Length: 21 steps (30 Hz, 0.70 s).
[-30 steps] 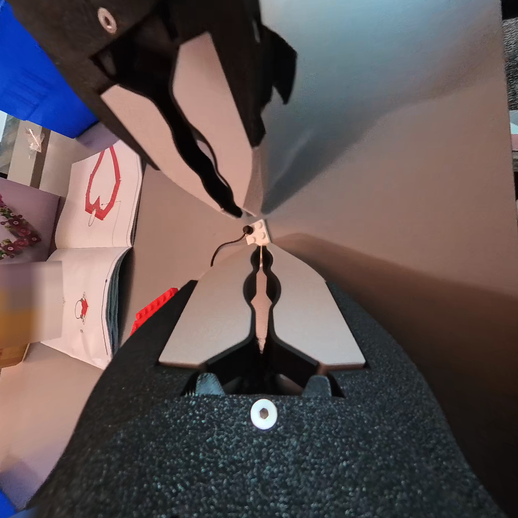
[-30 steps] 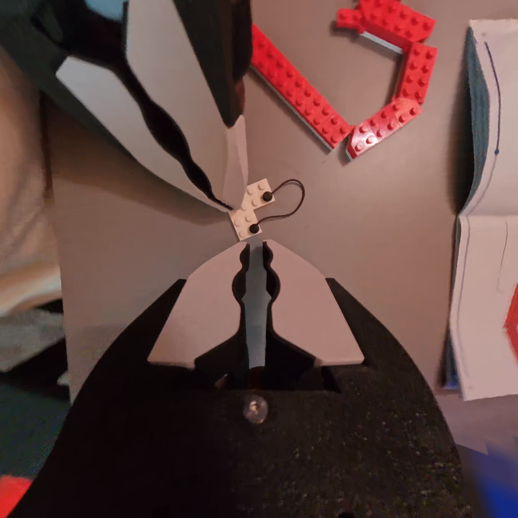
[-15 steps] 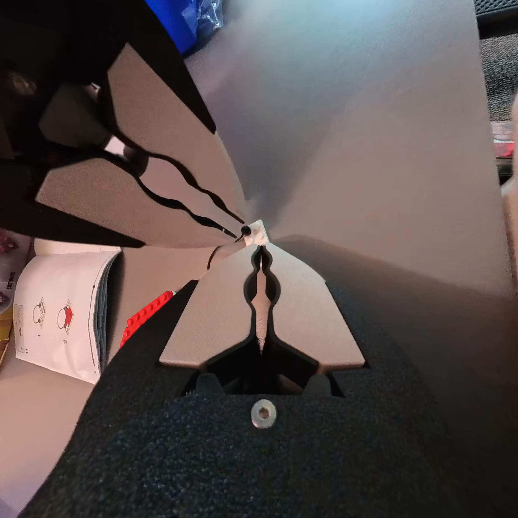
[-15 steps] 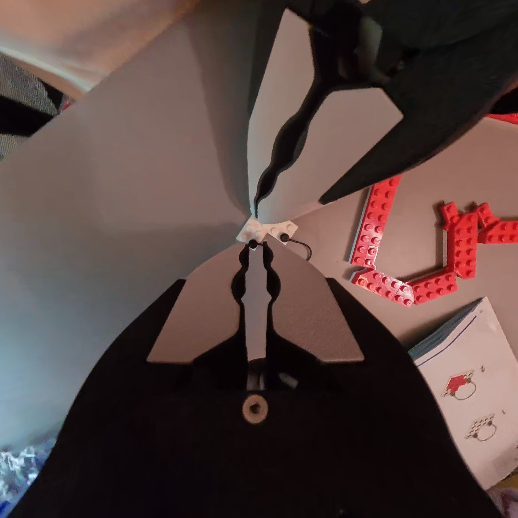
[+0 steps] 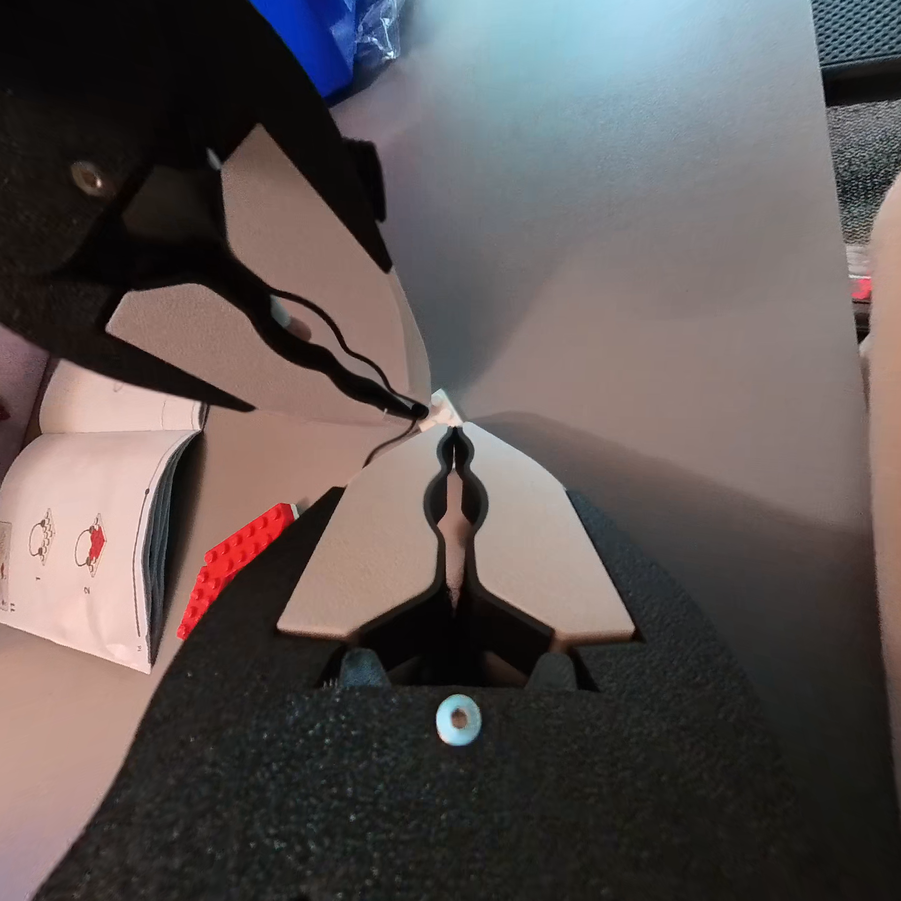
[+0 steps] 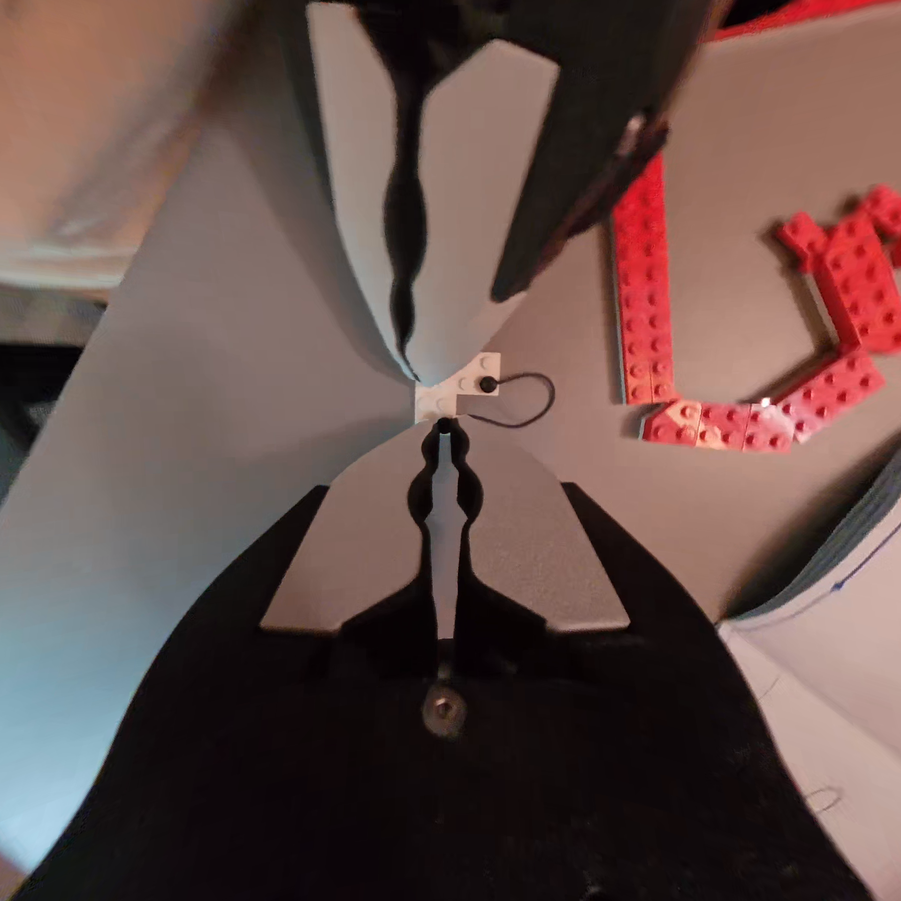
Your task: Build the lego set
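A small white lego plate [image 6: 441, 401] hangs above the grey table, pinched between both grippers. A thin black string [image 6: 538, 402] loops from a black stud [image 6: 487, 384] on the plate to a second black stud [image 6: 443, 425] at its lower edge. My left gripper [image 5: 451, 428] is shut on the white plate [image 5: 441, 412]; in the right wrist view it [image 6: 410, 376] reaches down from above. My right gripper [image 6: 444, 431] is shut on the lower stud; in the left wrist view it [image 5: 418, 408] enters from the upper left.
A red lego frame [image 6: 646, 312] lies flat on the table to the right, partly seen in the left wrist view [image 5: 234, 556]. An open instruction booklet [image 5: 88, 536] lies beside it. A blue bin [image 5: 317, 53] stands at the back. A person's arm [image 5: 885, 463] is at the right edge. Left and right tips are no more than a few centimetres apart.
Both grippers have turned together while keeping hold of the white plate. My right gripper's tips closed onto the lower black stud. The red frame has not moved on the table.
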Tool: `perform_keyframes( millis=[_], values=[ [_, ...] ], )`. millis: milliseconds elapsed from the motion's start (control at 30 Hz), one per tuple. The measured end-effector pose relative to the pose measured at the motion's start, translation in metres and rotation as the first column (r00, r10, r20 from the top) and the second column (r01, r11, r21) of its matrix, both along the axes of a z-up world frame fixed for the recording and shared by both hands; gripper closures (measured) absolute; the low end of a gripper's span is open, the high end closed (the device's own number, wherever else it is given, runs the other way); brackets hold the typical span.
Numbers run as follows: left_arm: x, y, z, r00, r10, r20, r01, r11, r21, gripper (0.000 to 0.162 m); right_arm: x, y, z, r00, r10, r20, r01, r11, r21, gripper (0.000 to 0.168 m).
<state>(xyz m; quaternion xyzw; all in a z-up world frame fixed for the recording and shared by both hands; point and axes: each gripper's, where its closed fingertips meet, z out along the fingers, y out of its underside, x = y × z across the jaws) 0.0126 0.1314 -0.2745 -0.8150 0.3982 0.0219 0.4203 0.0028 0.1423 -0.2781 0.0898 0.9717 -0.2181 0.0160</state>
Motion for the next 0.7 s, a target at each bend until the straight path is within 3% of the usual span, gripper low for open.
perform_keyframes(
  millis=[200,400,433,600,700],
  values=[
    [0.0,0.0001,0.0,1.0,0.015,-0.005,-0.015,1.0,0.009,0.162,-0.0005,0.0012,0.0004,0.93,-0.368,-0.009,0.368,0.929,0.028,0.165],
    [0.0004,0.0003,0.0003,0.999,0.033,-0.024,-0.033,0.999,0.028,0.162,-0.0015,0.0019,0.0005,0.659,-0.751,0.053,0.752,0.659,-0.008,0.165],
    [0.0004,0.0003,0.0002,0.999,0.033,-0.025,-0.033,0.999,0.03,0.162,-0.0015,0.0019,0.0006,0.636,-0.77,0.043,0.771,0.636,-0.021,0.165],
    [0.0003,0.0003,0.0004,0.999,0.035,-0.023,-0.034,0.999,0.027,0.162,-0.003,-0.0035,0.0059,0.676,-0.734,0.058,0.737,0.674,-0.058,0.157],
    [0.0001,0.0008,0.0005,0.999,0.041,-0.021,-0.04,0.999,0.027,0.162,-0.0029,0.0025,0.0027,0.709,-0.705,0.009,0.705,0.709,0.027,0.159]
  ],
)
